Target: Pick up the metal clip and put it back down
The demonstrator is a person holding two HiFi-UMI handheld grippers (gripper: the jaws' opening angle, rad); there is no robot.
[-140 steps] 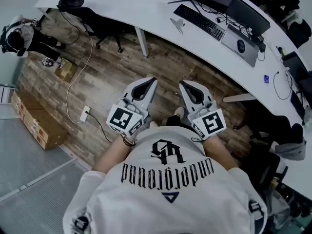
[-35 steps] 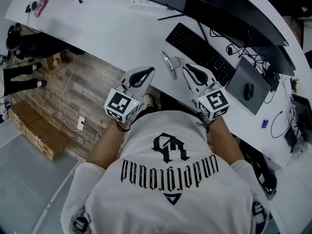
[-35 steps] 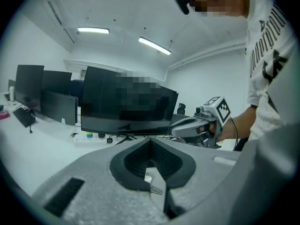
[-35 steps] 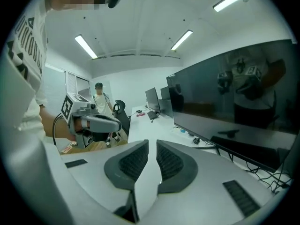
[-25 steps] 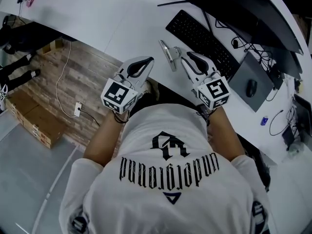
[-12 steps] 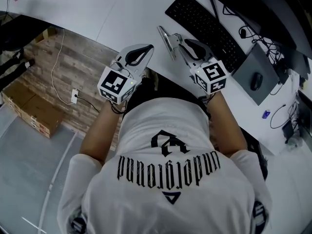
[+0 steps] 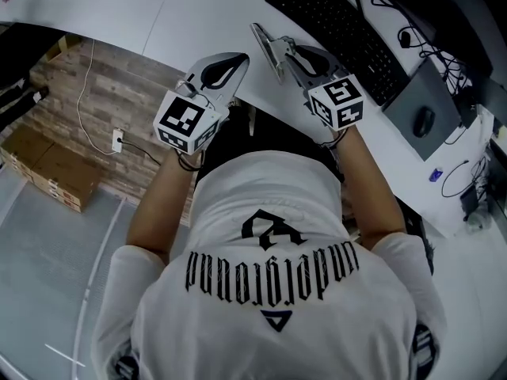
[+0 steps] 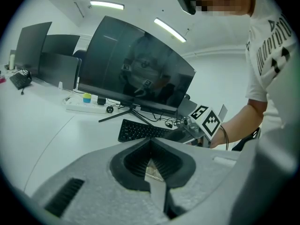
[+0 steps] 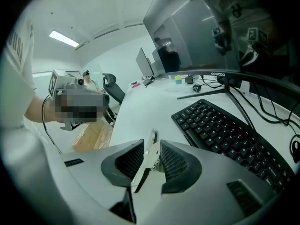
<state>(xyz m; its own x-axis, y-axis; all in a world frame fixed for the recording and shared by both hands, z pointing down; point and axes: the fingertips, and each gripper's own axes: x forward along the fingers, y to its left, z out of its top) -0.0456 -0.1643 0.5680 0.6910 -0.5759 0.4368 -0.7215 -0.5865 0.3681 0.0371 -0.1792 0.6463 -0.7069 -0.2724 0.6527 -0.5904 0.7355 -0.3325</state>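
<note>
Open desk [image 7: 186, 10] left, keyboard [image 7: 341, 30] right
Bare surface lay left of the metal clip [image 7: 262, 43]; the keyboard stood close on its right.

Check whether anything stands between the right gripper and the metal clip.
Nothing visible does. The metal clip sits upright between the jaws of the right gripper, which look shut against both its sides, over the white desk just left of the keyboard.

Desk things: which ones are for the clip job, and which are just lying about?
For the job: clip; right gripper, its jaws round the clip.
Just lying about: keyboard; mouse; monitor; power strip.
</note>
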